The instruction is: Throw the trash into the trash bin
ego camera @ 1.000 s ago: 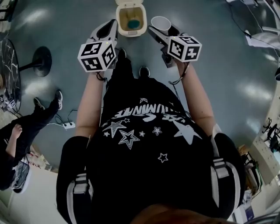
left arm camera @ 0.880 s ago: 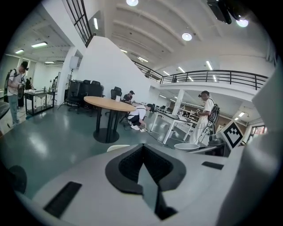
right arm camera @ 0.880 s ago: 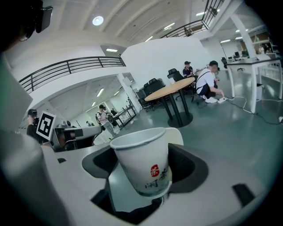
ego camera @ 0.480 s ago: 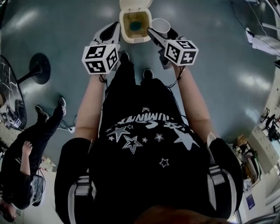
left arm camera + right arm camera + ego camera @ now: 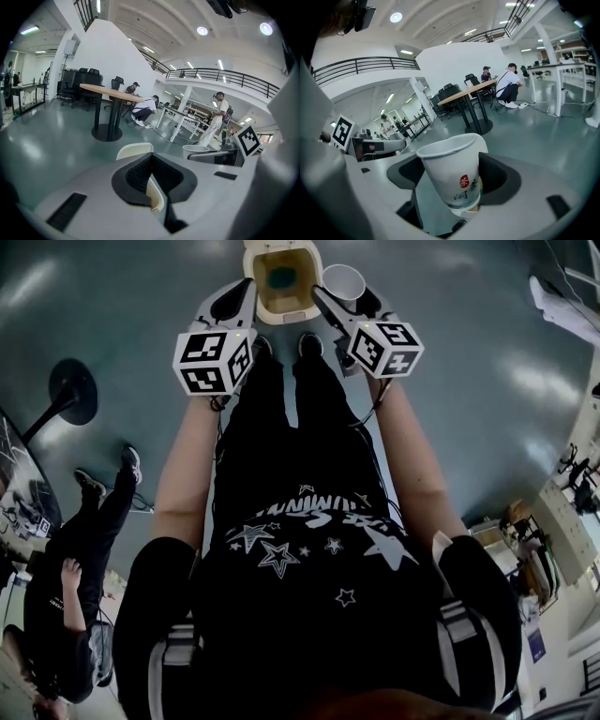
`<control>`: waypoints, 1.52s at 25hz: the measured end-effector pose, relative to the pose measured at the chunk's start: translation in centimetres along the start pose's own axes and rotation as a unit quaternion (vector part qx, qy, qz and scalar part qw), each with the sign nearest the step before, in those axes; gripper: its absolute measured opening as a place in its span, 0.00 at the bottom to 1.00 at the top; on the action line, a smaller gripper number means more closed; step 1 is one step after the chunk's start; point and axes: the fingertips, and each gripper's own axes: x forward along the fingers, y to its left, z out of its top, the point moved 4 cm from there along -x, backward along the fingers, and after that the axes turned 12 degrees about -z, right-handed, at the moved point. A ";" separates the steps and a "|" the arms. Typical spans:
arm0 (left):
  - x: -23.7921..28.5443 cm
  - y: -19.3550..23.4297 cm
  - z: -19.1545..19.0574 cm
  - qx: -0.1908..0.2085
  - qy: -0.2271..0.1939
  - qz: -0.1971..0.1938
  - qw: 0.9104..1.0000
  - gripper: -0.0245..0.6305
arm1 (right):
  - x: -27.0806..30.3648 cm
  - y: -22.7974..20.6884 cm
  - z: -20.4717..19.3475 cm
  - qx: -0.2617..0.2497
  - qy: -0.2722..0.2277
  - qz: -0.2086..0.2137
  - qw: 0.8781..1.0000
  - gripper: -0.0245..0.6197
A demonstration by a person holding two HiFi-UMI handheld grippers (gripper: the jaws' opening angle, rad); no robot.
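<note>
Closer to trash bin (image 5: 283, 311) than a second ago; my shoes (image 5: 309, 343) now right at its front edge. Lid up, something teal (image 5: 281, 279) inside. Paper cup (image 5: 452, 176) mouth up, clamped between jaws of right gripper (image 5: 454, 197), red mark and print on its side; from head view I see it just right of bin mouth, not over it. Left gripper (image 5: 151, 176) jaws together, holding nothing, tip just beside bin's left rim. Round-base table (image 5: 110, 96) and people (image 5: 143, 108) beyond, on grey floor (image 5: 112, 306)
</note>
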 end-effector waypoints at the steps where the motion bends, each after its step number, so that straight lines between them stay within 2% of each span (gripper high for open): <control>1: 0.3 0.2 -0.5 -0.002 0.002 0.003 1.000 0.05 | 0.6 -0.3 -0.6 0.003 0.004 0.003 1.000 0.59; 7: 2.4 0.9 -2.1 -0.020 0.004 0.040 0.999 0.05 | 3.8 -2.5 -3.4 0.012 0.040 0.040 0.998 0.59; 15: 3.7 3.7 -6.0 -0.036 0.024 0.062 0.997 0.05 | 7.9 -2.0 -6.1 -0.025 0.060 0.068 0.996 0.59; 29: 8.8 5.5 -12.8 -0.064 0.086 0.052 0.993 0.05 | 12.9 -2.6 -11.6 -0.038 0.120 0.084 0.988 0.59; 34: 9.2 6.3 -15.2 -0.087 0.109 0.072 0.988 0.05 | 14.4 -3.4 -12.4 -0.054 0.135 0.062 0.987 0.59; 38: 9.9 7.0 -16.7 -0.102 0.119 0.083 0.984 0.05 | 15.2 -3.1 -12.8 -0.070 0.153 0.063 0.984 0.59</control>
